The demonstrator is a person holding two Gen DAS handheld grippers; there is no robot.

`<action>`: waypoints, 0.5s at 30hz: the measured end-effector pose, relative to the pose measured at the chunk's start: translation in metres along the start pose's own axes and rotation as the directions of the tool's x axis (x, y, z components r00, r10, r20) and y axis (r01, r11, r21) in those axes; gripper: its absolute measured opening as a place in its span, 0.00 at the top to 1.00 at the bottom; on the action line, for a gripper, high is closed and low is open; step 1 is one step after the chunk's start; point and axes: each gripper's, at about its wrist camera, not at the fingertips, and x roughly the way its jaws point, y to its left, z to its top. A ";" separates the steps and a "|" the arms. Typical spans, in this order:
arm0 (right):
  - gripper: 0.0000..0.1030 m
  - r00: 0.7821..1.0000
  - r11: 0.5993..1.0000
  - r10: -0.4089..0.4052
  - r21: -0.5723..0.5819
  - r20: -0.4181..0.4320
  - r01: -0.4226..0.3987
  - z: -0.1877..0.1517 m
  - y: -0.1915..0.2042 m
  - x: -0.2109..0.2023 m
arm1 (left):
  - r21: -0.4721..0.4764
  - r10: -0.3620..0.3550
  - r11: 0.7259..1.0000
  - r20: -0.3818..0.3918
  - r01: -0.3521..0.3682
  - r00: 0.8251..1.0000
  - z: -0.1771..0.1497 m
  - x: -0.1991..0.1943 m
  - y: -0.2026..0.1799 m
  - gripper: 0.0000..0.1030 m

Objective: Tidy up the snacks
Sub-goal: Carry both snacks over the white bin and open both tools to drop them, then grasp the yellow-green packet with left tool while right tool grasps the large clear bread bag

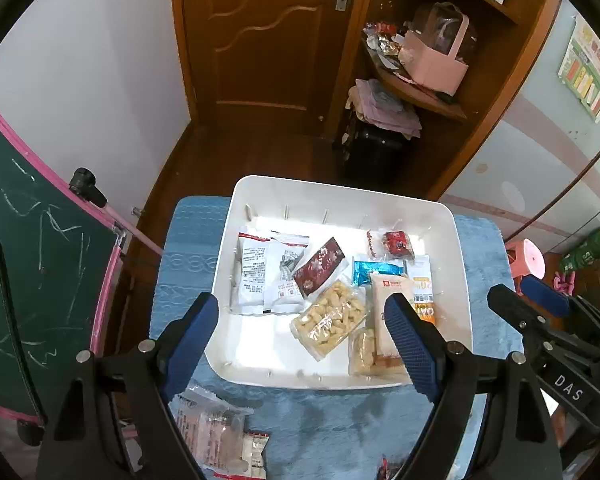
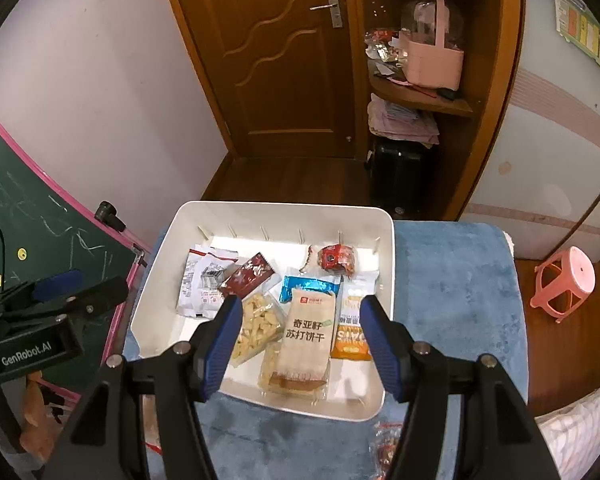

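A white tray (image 1: 456,280) (image 2: 388,280) stands on a blue cloth and holds several snack packs: white packets (image 1: 256,276), a dark red packet (image 1: 320,266), clear bags of pale crackers (image 1: 332,320), a beige soda-cracker pack (image 2: 306,336), a blue packet (image 2: 306,286), an orange-white packet (image 2: 352,332) and a red snack (image 2: 336,260). My left gripper (image 1: 304,332) is open and empty above the tray's near side. My right gripper (image 2: 300,340) is open and empty above the beige pack. Loose packets (image 1: 220,432) lie on the cloth in front of the tray.
A green chalkboard with pink frame (image 1: 32,264) stands at the left. A wooden door (image 1: 268,40), shelves with a pink basket (image 1: 436,60) and a black suitcase (image 1: 372,152) are behind. A pink stool (image 2: 564,280) stands at the right. A red packet (image 2: 384,444) lies near the right gripper.
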 end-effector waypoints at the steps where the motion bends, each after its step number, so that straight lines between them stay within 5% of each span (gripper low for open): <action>1: 0.40 1.000 1.000 0.000 0.005 0.002 0.000 -0.001 -0.001 -0.002 | 0.000 0.000 1.000 0.002 0.000 1.000 -0.001 -0.003 -0.001 0.18; 15: 0.40 0.999 0.999 -0.017 0.040 0.036 0.016 -0.040 0.009 -0.051 | 0.090 -0.025 0.996 0.059 0.020 0.998 -0.038 -0.065 -0.004 0.18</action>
